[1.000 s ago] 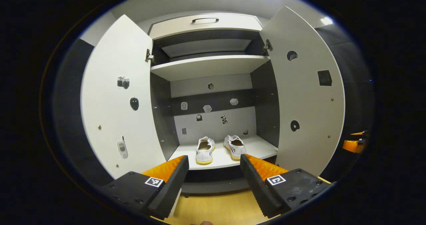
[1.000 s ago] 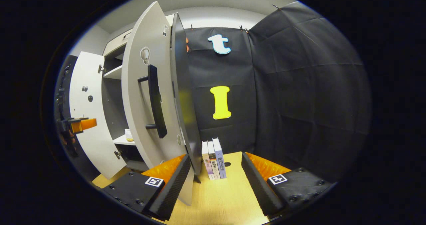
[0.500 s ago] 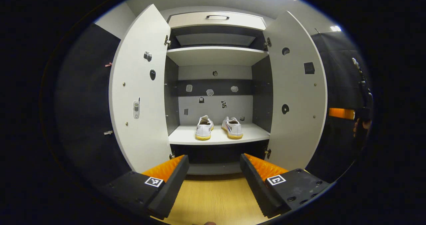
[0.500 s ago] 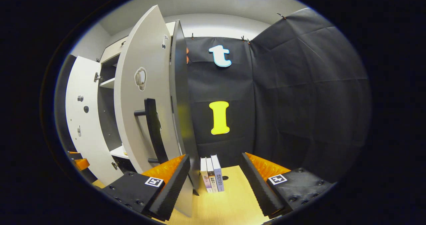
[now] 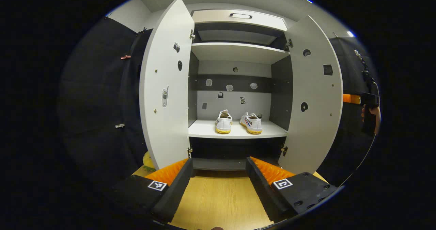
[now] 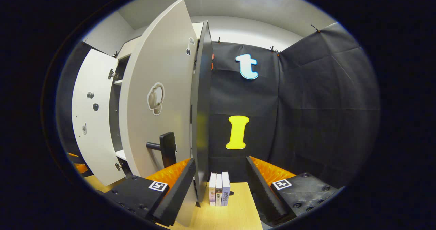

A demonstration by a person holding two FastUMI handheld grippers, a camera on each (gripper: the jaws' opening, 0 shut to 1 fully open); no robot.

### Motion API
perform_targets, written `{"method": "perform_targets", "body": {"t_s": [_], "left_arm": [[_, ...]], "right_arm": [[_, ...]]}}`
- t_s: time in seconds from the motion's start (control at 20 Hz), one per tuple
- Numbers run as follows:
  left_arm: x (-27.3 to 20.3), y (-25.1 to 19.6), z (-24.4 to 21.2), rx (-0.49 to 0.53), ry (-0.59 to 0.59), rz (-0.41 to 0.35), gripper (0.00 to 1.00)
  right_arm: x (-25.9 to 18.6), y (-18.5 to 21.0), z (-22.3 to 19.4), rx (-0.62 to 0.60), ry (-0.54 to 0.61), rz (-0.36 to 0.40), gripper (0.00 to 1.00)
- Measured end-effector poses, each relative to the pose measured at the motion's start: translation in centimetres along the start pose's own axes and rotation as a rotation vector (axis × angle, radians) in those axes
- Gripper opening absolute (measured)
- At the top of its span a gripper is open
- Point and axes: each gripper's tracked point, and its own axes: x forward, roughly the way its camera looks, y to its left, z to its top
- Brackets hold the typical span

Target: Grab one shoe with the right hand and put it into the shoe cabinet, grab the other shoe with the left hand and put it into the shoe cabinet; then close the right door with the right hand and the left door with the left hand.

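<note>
In the left gripper view the shoe cabinet (image 5: 235,53) fills the middle of the frame with both doors swung open. Its lower shelf (image 5: 204,130) carries the two white shoes side by side near the centre: the left shoe (image 5: 223,121) with its heel toward the camera, the right shoe (image 5: 251,123) just beside it and angled slightly outward. The upper shelf (image 5: 235,51) looks bare. The left door (image 5: 165,87) stands left of centre, the right door (image 5: 316,94) right of centre. The left gripper (image 5: 219,168) sits at the bottom of the frame, its fingers spread wide and holding nothing, over the wooden floor (image 5: 221,202).

In the right gripper view the right gripper (image 6: 220,167) is likewise spread wide and empty at the bottom, with the right door's outer face (image 6: 160,97) and its black handle (image 6: 167,148) just beyond the left finger. Three books (image 6: 218,193) stand upright on the floor between the fingers.

Compared with a second ago, the cabinet appears smaller and farther off in the left gripper view, and the door handle sits lower in the right gripper view.
</note>
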Motion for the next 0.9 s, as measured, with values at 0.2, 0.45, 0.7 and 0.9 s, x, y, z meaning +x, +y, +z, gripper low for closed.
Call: {"method": "perform_targets", "body": {"t_s": [0.2, 0.45, 0.7, 0.9], "left_arm": [[-0.8, 2.7, -0.2, -0.022, -0.009, 0.043, 0.98], [-1.3, 8.0, -0.6, -0.062, -0.008, 0.115, 0.98], [-2.0, 14.4, 0.5, -0.077, -0.036, 0.195, 0.96], [-2.5, 18.8, 0.5, -0.089, -0.035, 0.215, 0.95]], "right_arm": [[-0.3, 1.5, -0.2, 0.041, 0.016, -0.013, 0.95], [-0.4, 7.0, 0.1, -0.012, 0.018, 0.03, 0.96], [1.1, 14.3, -0.3, -0.009, 0.002, 0.073, 0.96], [1.7, 21.7, -1.1, 0.015, -0.003, 0.155, 0.96]]}}
